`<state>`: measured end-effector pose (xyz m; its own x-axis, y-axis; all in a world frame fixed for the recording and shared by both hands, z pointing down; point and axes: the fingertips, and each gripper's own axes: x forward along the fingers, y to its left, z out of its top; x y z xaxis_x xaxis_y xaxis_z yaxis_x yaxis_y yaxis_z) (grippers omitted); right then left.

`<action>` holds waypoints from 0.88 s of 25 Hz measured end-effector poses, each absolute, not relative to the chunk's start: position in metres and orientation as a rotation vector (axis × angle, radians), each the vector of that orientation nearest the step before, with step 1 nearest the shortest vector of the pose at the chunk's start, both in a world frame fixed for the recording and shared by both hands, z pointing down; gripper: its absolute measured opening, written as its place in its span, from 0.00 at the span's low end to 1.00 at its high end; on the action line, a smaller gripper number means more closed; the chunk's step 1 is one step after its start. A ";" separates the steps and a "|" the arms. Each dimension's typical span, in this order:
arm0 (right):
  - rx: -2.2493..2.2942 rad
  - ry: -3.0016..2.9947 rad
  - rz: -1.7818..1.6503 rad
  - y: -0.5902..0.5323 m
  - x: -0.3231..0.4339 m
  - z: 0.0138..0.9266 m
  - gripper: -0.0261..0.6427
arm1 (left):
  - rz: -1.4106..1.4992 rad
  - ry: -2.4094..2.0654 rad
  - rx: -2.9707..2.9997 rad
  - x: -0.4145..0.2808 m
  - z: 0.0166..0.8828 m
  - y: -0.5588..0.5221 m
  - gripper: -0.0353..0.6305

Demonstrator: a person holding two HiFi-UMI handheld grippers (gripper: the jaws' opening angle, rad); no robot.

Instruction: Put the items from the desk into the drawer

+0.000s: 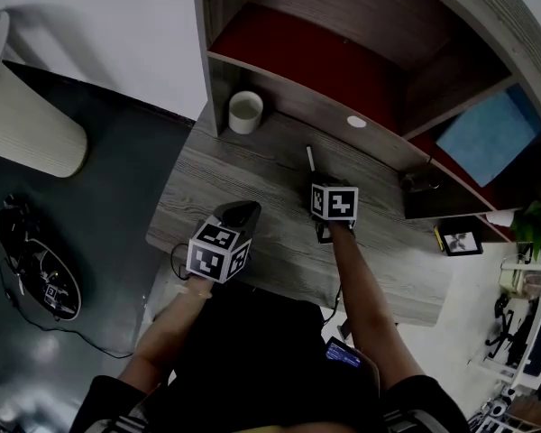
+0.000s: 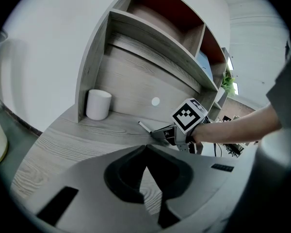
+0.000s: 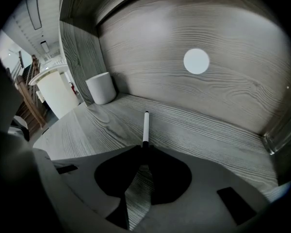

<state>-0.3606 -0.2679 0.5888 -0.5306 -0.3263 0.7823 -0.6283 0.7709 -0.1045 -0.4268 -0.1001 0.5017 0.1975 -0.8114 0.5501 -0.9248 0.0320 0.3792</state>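
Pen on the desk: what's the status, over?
Right hand-held gripper shut on pen, near end. Left hand-held gripper shut, empty. White cup stands apart, nothing blocking.

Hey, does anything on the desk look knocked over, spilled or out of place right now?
Nothing stands out. The white cup stands upright at the back of the desk, and the pen lies flat on it, its near end between the jaws of the right hand-held gripper. No spill or damage shows.

We are looking down on a grey wood-grain desk (image 1: 270,174) at mid-frame. A hutch (image 1: 288,48) with red-backed shelves is running across the top, a white wall (image 1: 99,25) is filling the upper left, a dark floor (image 1: 117,197) the left, and a green plant (image 1: 532,224) is standing at the right edge.
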 end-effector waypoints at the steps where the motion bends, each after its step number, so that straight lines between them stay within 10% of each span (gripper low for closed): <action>1: 0.720 -2.165 0.488 -0.268 -0.360 0.588 0.14 | 0.213 -1.625 1.794 -0.426 0.502 -0.099 0.09; 22: 1.158 -2.225 0.538 -0.247 -0.203 0.514 0.14 | 0.398 -1.246 2.151 -0.288 0.495 -0.113 0.09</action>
